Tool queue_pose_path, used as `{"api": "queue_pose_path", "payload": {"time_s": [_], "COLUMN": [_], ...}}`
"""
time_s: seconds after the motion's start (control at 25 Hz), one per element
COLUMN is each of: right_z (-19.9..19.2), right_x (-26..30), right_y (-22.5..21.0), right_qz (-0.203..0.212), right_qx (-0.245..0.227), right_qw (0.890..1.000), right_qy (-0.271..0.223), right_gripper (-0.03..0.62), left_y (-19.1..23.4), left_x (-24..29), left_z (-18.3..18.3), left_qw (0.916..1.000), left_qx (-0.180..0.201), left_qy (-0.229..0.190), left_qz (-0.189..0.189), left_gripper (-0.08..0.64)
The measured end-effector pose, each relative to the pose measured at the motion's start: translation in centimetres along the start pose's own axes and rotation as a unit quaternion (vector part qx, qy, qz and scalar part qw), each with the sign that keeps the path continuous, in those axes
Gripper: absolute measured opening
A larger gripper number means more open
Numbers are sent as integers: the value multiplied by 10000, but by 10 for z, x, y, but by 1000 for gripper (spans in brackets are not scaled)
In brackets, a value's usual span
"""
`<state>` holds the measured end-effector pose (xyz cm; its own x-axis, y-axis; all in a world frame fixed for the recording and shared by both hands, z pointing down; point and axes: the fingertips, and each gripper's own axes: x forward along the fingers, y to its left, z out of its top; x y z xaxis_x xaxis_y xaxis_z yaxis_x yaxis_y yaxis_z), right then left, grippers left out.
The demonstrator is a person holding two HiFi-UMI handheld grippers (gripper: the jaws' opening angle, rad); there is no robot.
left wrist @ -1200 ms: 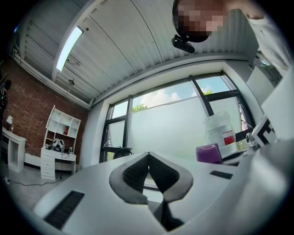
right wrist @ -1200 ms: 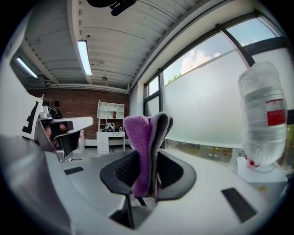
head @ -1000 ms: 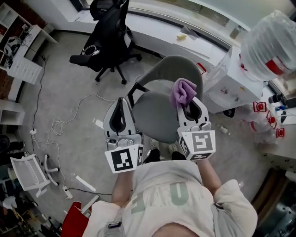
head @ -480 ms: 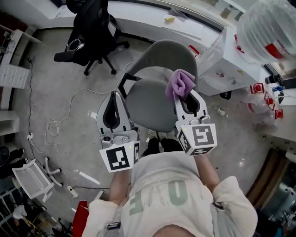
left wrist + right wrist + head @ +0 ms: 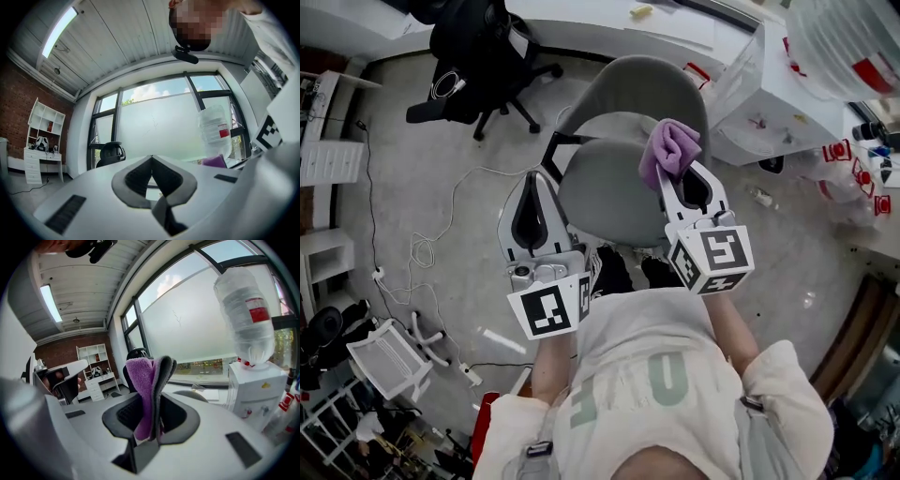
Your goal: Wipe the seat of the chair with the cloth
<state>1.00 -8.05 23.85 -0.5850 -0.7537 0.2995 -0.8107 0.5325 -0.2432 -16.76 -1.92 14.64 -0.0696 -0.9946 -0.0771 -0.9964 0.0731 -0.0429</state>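
Overhead, right gripper clamped on purple cloth, held over grey chair seat, left gripper pressed together on nothing, beside seat's left edge

A grey speckled concrete floor carries a grey round-seated swivel chair, a black mesh office chair, a loose white cable and a tipped white wire rack.

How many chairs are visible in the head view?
2. The grey chair stands in the middle of the view; the black office chair stands farther back, at upper left. A white object lying at lower left may be a tipped third; unclear.
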Motion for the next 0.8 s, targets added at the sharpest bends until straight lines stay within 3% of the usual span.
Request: {"api": "queue_pose_path", "payload": {"time_s": [0.12,0.56,0.8], "right_z": [1,7,-32], "right_x": [4,6,35], "right_y": [-3,0,-1], "right_qz": [-138,-651,-548], "right_qx": [102,339,677], "right_qw": [9999,9972,9960], "right_qy": [-8,-139,214], "right_gripper": [95,95,95], "left_y": [2,7,5], "left_x": [13,46,60], "left_z": [-9,-5,-47], "left_qw": [9998,9972,9952], "left_qx": [-121,9,-20], "left_qy": [24,-122,32], "left_qz": [-147,-732,-977], "left_gripper": [12,12,12]}}
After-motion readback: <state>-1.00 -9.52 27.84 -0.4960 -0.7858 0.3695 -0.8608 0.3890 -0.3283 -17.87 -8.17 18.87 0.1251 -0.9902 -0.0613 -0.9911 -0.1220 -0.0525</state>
